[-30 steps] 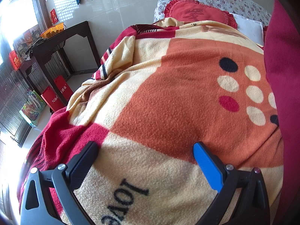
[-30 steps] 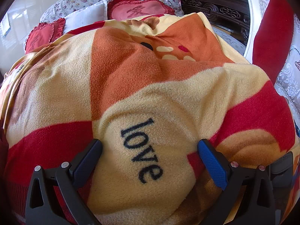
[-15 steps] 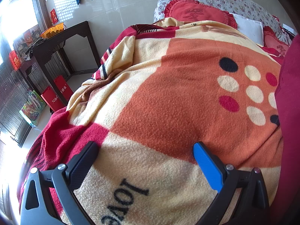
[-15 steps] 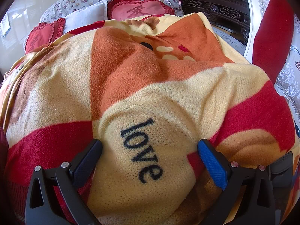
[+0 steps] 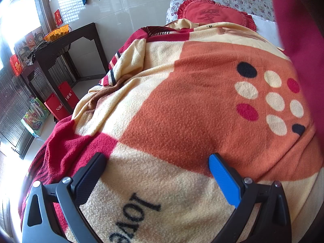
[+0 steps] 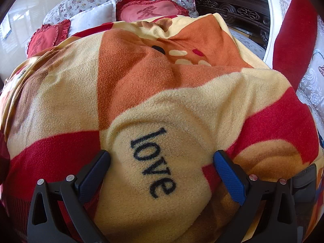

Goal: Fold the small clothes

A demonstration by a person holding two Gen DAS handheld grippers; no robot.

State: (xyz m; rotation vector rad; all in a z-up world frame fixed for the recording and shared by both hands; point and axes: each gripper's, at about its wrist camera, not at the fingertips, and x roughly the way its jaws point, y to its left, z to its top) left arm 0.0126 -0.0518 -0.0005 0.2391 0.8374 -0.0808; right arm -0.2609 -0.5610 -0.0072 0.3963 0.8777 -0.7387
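Almost nothing has moved since the earlier frames: both grippers sit where they were, and only the dark red cloth (image 5: 299,40) at the right edge of the left wrist view has shifted, now reaching up into the top right corner.

Left to right:
- Left wrist view: dark side table (image 5: 66,40) and red gift bags (image 5: 60,103) on the floor at far left, then the fleece blanket (image 5: 182,101) filling the bed. Left gripper (image 5: 156,169) spread wide, nothing between the fingers, hovering low over the cream patch with the "love" print.
- Same view, right edge: the dark red cloth. Blurred and cropped, so can't tell if it's the garment or a sleeve. My guess is it's the small clothing item, off to the right of the left gripper's fingers and above the blanket.
- Right wrist view: right gripper (image 6: 162,163) also wide open and empty, over the same "love" patch. No small garment lies flat on the blanket in this view. A sliver of dark red at the far left edge may be the same cloth. Red curtain (image 6: 293,34) at far right is a room fixture, not the target.

Key relation: if that cloth is the item, it sits between the two grippers, right of the left one and left of the right one. Long axis not readable. Which hand is nearer: can't tell.

Folding not started.
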